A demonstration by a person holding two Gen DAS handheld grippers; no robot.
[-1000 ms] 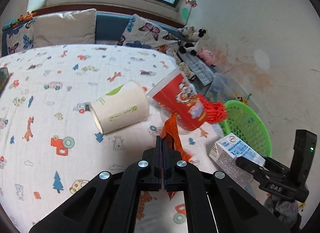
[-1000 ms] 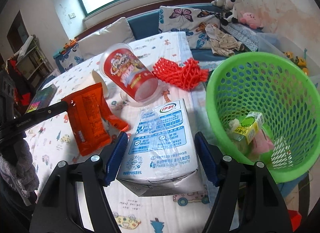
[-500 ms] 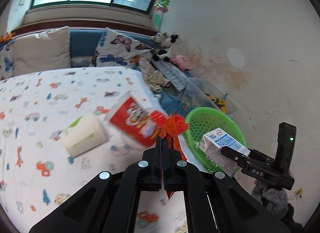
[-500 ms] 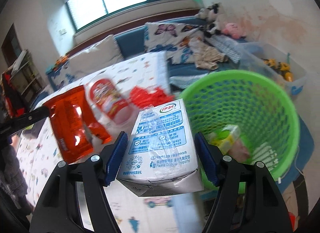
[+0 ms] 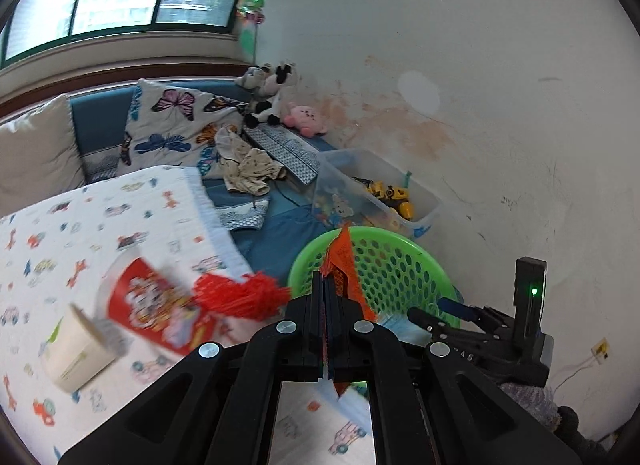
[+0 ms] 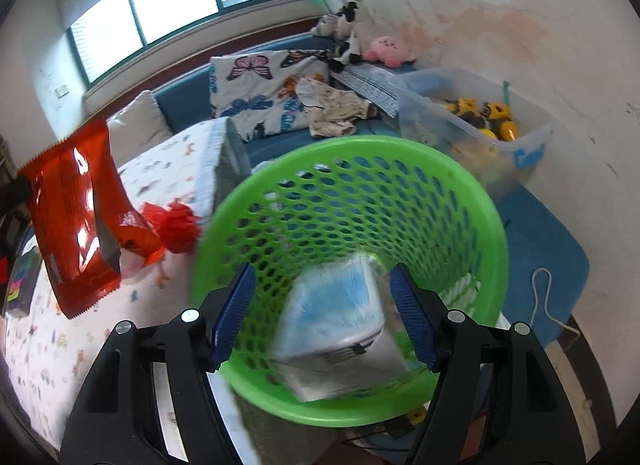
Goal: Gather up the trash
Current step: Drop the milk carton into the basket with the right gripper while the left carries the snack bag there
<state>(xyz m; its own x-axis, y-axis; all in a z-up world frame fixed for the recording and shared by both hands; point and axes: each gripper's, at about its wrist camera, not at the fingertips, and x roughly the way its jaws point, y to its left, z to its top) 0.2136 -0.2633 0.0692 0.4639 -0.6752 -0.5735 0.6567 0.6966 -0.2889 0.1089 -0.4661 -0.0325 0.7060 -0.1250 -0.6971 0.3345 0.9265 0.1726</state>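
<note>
Both grippers have swung away from the bed toward the green perforated plastic basket (image 6: 472, 201), and the white-and-blue milk carton (image 6: 340, 325), clamped a second ago, is now free. Jaws of the right gripper (image 6: 324, 313) have just been opening: its blue ribbed pads (image 6: 236, 313) stand clear on either side of the carton, which shows blurred inside the basket, probably mid-fall. The left gripper (image 5: 326, 293) is pressed fully together on the orange foil snack wrapper (image 5: 344, 261), which sticks up from its tips in front of the basket's near rim; from the right wrist view the wrapper (image 6: 76, 221) hangs flat above the bed. On the bed's cartoon-print sheet (image 5: 100, 221) lie a red foam fruit net (image 5: 240, 293), a red printed paper cup (image 5: 156, 313) on its side and a pale paper cup (image 5: 76, 353), all motion-blurred. Beyond the basket sits a clear plastic tub (image 6: 500, 145) holding yellow toy vehicles.
</note>
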